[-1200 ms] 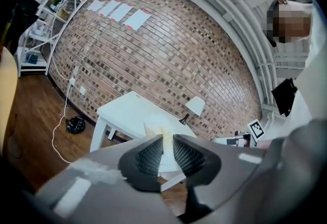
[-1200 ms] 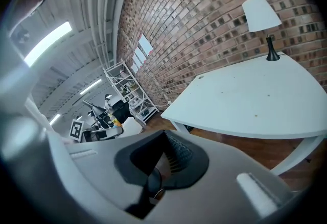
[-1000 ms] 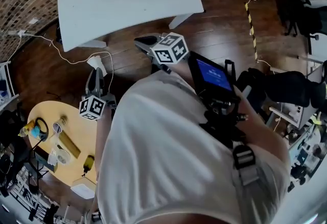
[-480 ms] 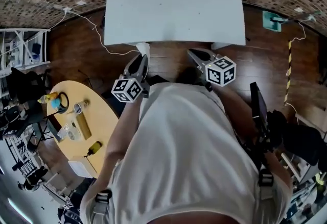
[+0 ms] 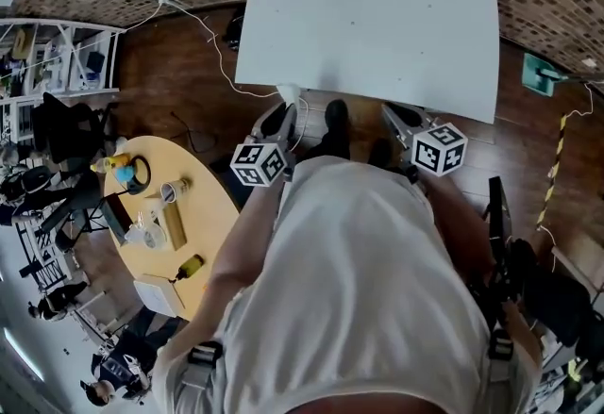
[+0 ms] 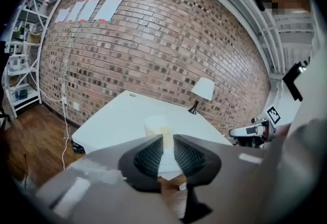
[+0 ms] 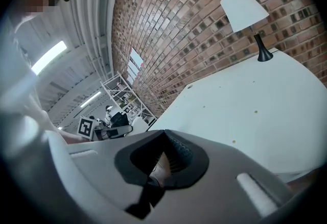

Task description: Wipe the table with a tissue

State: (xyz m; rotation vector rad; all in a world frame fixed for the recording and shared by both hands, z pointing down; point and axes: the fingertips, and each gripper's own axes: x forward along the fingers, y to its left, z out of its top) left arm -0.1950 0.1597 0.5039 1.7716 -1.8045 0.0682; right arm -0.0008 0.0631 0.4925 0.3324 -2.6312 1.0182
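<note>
One white tissue (image 6: 157,126) is pinched between the narrowly parted jaws of the left gripper (image 6: 167,147), in the lower centre of the left gripper view. It is held at the near edge of the white table (image 6: 117,121). The right gripper (image 7: 164,136), low in its own view, has its jaws closed tip to tip and holds nothing. A lamp (image 6: 203,90) stands at the table's far side, before a brick wall (image 6: 153,39).

I count two tables, the white table (image 5: 377,16) far and the round table (image 5: 209,214) near left; one lamp (image 6: 203,89); two grippers, left gripper (image 5: 286,110) and right gripper (image 5: 393,113); one tissue (image 6: 157,127).
</note>
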